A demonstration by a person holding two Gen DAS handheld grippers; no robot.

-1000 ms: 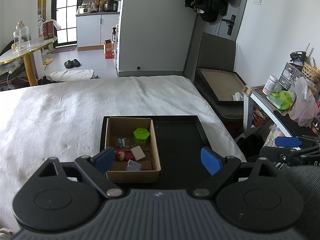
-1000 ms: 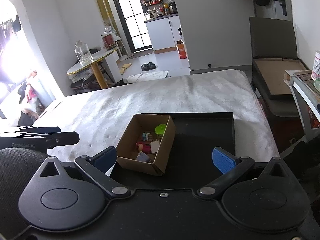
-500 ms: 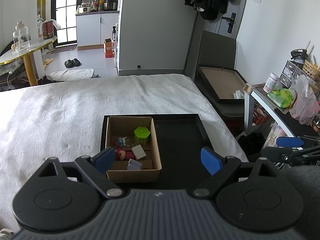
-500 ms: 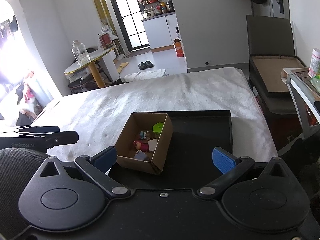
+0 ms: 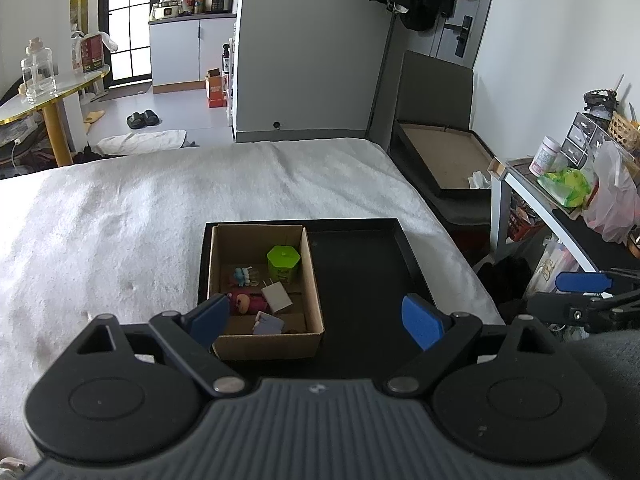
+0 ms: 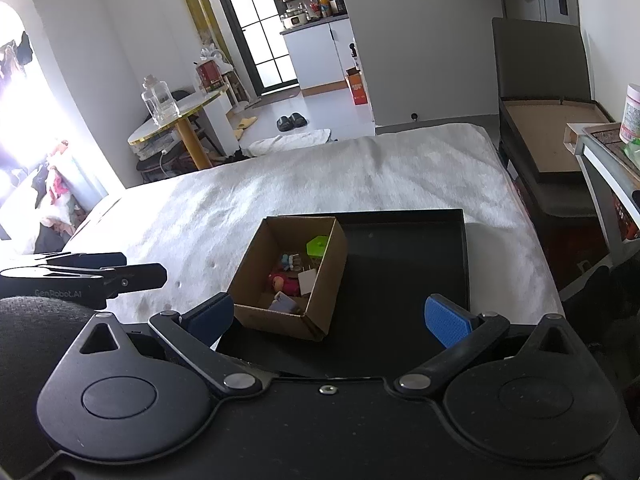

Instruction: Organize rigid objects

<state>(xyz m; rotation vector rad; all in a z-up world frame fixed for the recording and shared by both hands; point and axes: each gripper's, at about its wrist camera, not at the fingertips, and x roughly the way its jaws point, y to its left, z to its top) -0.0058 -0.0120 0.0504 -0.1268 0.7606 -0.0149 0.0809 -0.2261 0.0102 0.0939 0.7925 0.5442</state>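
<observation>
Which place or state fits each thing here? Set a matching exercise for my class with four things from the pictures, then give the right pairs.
Things:
1. green tub
2. box
3. tray
4. left gripper

Places or states:
A. on the white bed cover
B. jaws open, holding nothing
C. in the box, at its far right
D. on the left half of the tray

Pairs: 1-C, 2-D, 3-A, 4-B
</observation>
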